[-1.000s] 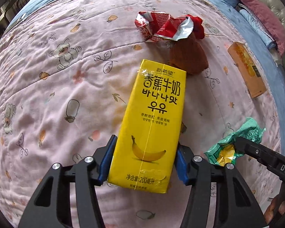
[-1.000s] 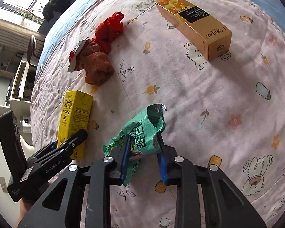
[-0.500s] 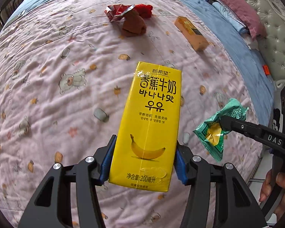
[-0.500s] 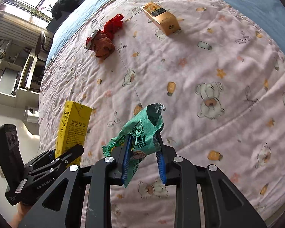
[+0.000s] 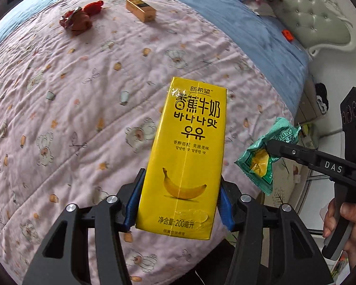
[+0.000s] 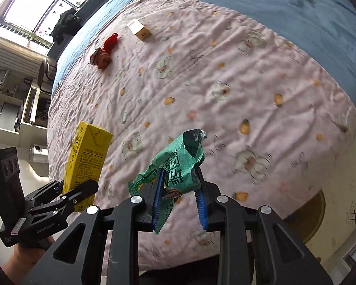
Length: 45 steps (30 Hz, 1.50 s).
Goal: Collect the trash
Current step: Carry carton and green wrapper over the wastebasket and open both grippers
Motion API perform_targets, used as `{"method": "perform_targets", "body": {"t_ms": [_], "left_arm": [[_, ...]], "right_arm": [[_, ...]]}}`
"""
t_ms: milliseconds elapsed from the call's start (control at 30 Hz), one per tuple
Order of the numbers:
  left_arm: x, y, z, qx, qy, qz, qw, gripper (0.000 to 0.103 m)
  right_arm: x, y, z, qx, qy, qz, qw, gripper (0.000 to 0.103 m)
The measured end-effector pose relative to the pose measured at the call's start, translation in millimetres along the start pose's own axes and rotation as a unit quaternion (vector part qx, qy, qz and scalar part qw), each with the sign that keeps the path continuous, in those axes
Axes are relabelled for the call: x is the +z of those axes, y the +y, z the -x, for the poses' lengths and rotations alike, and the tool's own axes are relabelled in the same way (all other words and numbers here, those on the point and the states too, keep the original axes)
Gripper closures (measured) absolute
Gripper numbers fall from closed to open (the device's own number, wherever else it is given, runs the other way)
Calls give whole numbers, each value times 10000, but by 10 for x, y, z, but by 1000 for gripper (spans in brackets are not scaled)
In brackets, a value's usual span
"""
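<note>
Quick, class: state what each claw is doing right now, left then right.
Left claw: closed on the yellow banana milk carton, held clear of the bed.
Right claw: closed on the crumpled green wrapper.

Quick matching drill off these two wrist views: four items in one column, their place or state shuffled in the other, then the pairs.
Items:
1. yellow milk carton
2. green wrapper
3. tan box
4. red and brown clump

States:
A. lying alone on the far part of the pink quilt
B. clamped in the right gripper
C. crumpled pile on the quilt, beside the box
D. clamped in the left gripper

Pairs: 1-D, 2-B, 3-A, 4-C
</note>
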<state>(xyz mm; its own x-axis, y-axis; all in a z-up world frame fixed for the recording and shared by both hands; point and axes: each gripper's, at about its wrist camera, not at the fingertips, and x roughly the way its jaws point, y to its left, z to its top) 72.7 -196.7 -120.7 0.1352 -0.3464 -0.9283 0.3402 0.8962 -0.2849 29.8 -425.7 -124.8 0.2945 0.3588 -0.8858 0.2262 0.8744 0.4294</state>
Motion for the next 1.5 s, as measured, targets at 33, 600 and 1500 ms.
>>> {"method": "perform_targets", "body": {"t_ms": [33,600,1500], "left_arm": [[-52,-124,-22,-43,35,-43,10000,49],[-1190,-2396,-819,-592,946,-692,9913,49],[-1607,-2938,-1577,46,1581,-776,9844,27]], "right_arm": [[-79,-112,62,-16,-3,-85,10000,78],[-1422,-2171,1114,-799,210,-451,9956,78],[-1804,-2898,858,-862,914,-144,9920,48]]}}
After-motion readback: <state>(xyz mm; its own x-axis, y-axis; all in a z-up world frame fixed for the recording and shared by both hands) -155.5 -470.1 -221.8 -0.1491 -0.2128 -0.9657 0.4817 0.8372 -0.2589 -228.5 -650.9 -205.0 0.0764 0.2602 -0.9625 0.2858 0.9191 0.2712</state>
